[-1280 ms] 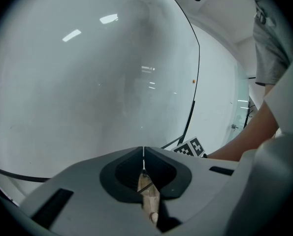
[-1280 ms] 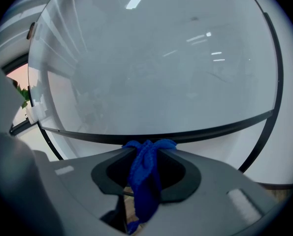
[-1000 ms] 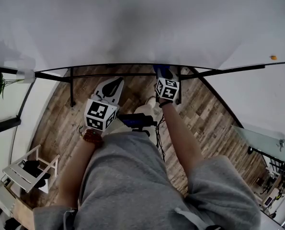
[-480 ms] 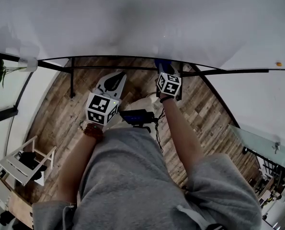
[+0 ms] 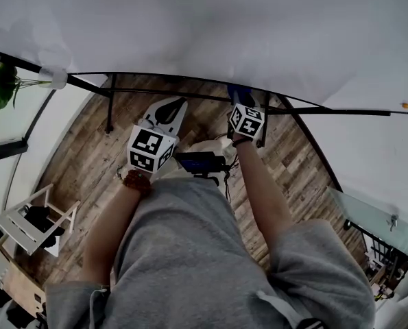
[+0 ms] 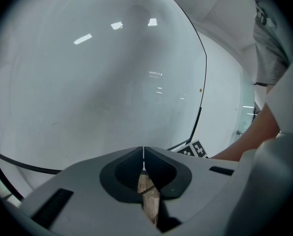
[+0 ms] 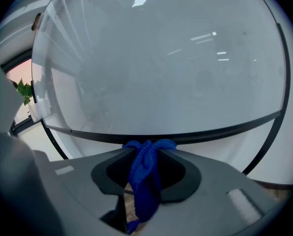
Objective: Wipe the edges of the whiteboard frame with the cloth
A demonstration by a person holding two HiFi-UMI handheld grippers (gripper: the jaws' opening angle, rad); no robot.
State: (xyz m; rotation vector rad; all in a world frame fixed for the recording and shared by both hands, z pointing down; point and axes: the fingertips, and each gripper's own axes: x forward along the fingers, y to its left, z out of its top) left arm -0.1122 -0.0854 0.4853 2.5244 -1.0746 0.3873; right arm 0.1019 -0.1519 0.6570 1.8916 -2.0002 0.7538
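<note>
Likely an office: a large whiteboard, wood-plank floor and green plant.

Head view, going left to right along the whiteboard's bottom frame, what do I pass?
From the left: green leafy plant → left gripper → right gripper, shut on the blue cloth → small orange spot.

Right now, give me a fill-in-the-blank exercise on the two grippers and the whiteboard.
1. The right gripper is shut on a ____ cloth.
2. The left gripper has its jaws together with ____ between them.
3. The whiteboard frame is ____ in colour.
4. The floor below is made of ____ planks.
Missing words: blue; nothing; black; wood.
</note>
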